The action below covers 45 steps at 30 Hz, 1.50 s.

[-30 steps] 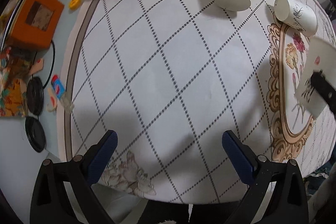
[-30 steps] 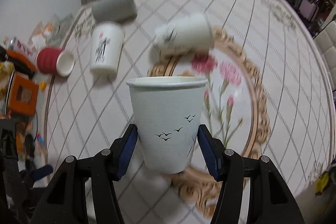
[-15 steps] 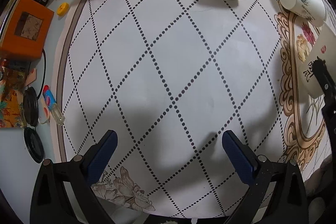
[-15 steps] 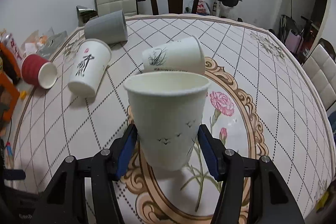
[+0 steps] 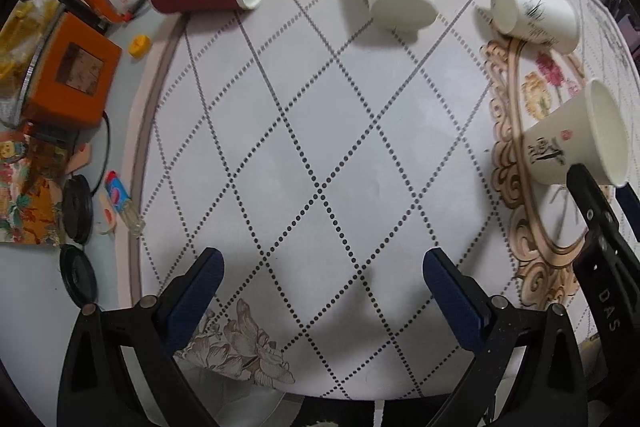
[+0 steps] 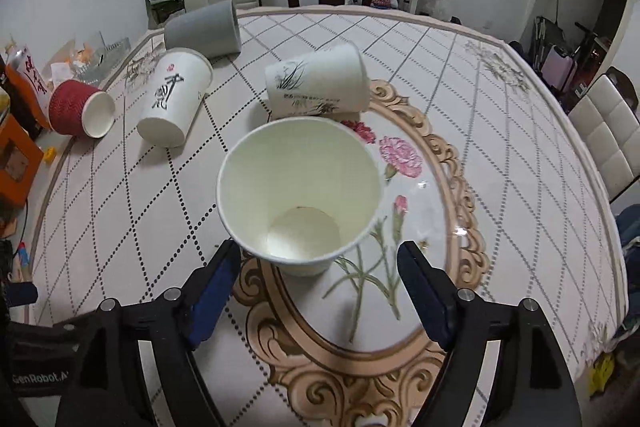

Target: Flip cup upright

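A white paper cup (image 6: 298, 195) stands upright on the floral tablecloth, mouth up, just in front of my right gripper (image 6: 320, 263). The right jaws are open and wider than the cup, which is free between and ahead of them. The same cup shows at the right edge of the left wrist view (image 5: 576, 143), with the right gripper's finger beside it. My left gripper (image 5: 320, 267) is open and empty above the checked cloth. Three white, red and grey cups lie on their sides further back: a calligraphy cup (image 6: 174, 99), a bamboo-print cup (image 6: 316, 83), a red cup (image 6: 80, 109).
A grey cup (image 6: 204, 29) lies on its side at the far edge. Orange boxes (image 5: 72, 75), lids and clutter sit off the cloth's left edge. Chairs and a barbell stand behind the table (image 6: 520, 155).
The right gripper has opened and let go of the cup, which now stands on the table. The left gripper has drifted slightly, still open.
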{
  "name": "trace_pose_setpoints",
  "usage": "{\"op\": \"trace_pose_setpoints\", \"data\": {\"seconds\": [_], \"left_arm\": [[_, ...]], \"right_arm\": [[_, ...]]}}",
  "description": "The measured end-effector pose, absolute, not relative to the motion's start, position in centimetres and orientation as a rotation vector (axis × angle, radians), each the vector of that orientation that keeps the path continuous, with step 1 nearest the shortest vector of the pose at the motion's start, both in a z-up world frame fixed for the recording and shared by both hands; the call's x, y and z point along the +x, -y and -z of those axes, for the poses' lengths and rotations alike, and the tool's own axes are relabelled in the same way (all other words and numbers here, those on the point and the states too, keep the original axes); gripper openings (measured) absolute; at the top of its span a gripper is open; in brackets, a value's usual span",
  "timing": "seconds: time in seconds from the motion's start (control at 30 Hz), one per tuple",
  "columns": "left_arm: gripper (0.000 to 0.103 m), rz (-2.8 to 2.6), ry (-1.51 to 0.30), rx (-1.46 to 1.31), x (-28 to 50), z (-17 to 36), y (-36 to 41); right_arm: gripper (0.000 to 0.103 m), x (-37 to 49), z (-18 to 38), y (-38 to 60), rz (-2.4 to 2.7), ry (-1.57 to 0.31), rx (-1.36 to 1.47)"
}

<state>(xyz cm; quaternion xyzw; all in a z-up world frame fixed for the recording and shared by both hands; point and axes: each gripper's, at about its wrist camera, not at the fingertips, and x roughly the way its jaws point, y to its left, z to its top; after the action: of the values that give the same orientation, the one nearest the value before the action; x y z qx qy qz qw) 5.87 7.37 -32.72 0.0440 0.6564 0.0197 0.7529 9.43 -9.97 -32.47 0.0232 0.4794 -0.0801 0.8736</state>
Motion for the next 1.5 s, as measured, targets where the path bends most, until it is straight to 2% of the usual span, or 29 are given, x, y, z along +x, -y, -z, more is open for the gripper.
{"op": "trace_pose_setpoints", "data": {"seconds": [0.1, 0.23, 0.3, 0.37, 0.83, 1.13, 1.5], "left_arm": [[0.102, -0.044, -1.4, 0.093, 5.2, 30.5, -6.8], [0.102, -0.042, -1.347, 0.097, 4.0, 26.7, -5.7], [0.102, -0.041, -1.314, 0.099, 3.5, 24.5, -5.5], [0.102, -0.041, -1.28, 0.096, 4.2, 22.6, -5.7], [0.102, -0.025, -1.006, 0.057, -4.7, 7.5, -5.0], [0.102, -0.004, -0.935, 0.063, -8.3, 3.8, -4.9], [0.102, -0.021, -0.887, 0.051, -10.6, 2.0, -4.7]], "right_arm": [[0.087, 8.4, 30.7, 10.3, 0.18, -0.985, 0.044], [0.101, 6.7, 27.5, 11.2, 0.196, -0.965, 0.042], [0.103, 5.7, 25.7, 11.6, 0.208, -0.956, 0.03], [0.103, 4.6, 23.6, 12.0, 0.216, -0.946, 0.016], [0.103, -5.7, 7.5, 14.0, 0.21, -0.842, -0.01], [0.103, -10.4, 2.2, 14.8, 0.207, -0.805, 0.008], [0.103, -13.0, 0.0, 14.5, 0.189, -0.778, 0.01]]}}
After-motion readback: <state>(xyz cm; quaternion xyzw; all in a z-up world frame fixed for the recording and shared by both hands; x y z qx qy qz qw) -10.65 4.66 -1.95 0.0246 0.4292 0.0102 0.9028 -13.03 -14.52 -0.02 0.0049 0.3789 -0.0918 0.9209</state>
